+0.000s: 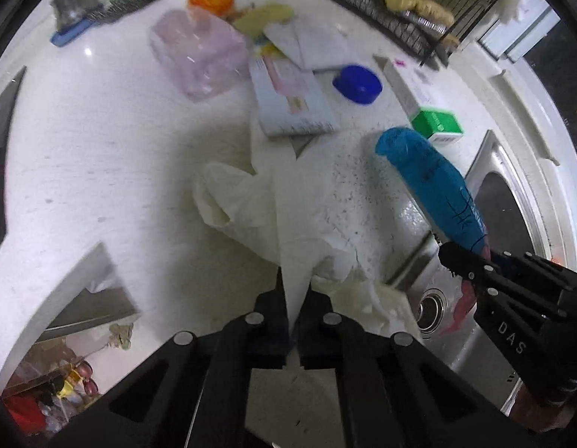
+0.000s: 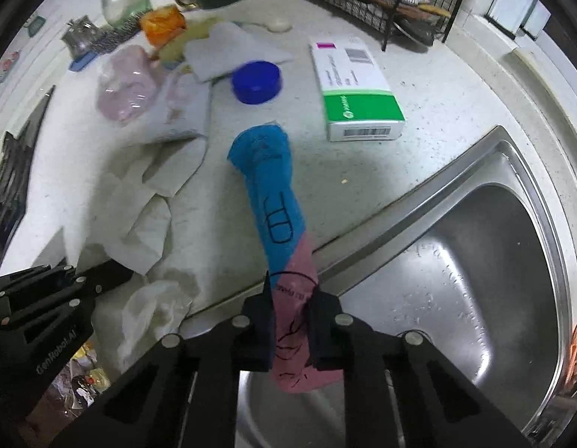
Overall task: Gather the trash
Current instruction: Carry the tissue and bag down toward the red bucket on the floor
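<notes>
Left gripper clamped on white paper towel above speckled worktop; right gripper clamped on blue-pink wrapper at sink edge

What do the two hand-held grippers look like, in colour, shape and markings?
Both are matte black plastic. The left gripper has two flat, tapering fingers on angular linkage arms with triangular cut-outs and round silver pivot pins. The right gripper has the same build. White lettering shows on their sides: "GenRobot.AI" on the left one, "DAS" on the right one. No cables or sleeves can be seen.
</notes>
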Demonstrator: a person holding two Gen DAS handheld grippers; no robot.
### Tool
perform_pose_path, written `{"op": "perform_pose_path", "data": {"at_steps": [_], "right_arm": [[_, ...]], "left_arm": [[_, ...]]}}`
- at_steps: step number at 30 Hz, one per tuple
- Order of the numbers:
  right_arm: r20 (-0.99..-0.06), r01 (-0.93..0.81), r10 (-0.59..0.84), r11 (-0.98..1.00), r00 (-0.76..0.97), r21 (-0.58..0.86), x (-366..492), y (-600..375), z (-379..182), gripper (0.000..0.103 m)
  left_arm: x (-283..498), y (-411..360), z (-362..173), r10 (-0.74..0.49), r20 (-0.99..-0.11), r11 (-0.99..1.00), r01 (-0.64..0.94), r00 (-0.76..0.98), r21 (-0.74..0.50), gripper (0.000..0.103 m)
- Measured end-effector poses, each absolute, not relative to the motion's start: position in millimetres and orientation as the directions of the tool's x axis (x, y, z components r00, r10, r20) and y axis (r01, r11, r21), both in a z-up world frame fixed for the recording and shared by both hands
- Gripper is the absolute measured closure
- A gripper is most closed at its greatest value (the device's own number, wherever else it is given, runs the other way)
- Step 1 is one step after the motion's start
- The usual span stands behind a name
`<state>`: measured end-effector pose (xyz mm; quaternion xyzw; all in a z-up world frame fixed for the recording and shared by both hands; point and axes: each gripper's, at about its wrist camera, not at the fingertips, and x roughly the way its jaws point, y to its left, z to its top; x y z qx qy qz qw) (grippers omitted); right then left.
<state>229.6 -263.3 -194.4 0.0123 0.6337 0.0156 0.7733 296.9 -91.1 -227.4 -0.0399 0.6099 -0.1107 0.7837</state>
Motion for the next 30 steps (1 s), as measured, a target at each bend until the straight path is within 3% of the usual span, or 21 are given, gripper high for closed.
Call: {"op": "perform_pose_path", "data": {"at_steps": [11, 19, 30], "right_arm": [[-0.939, -0.014, 0.073, 0.997, 0.335, 0.073, 172.6, -225.9, -107.7, 0.092], [-0.907, -0.039, 0.079, 0.997, 0.415, 0.069, 145.6, -182.6, -86.2, 0.092], [-0.901, -0.079, 0.083, 0.995, 0.426, 0.055, 66.4, -132.3, -79.2, 0.092]], "left_arm": [[255.9, -46.4, -145.5, -0.277, -0.883, 0.957, 0.195, 0.377, -0.217, 0.101], [186.7, -9.9, -106.7, -0.252, -0.849, 0.962, 0.219, 0.464, -0.165, 0.101], [90.0, 54.0, -112.0, -0.252, -0.843, 0.966, 0.175, 0.476, -0.19, 0.101]]}}
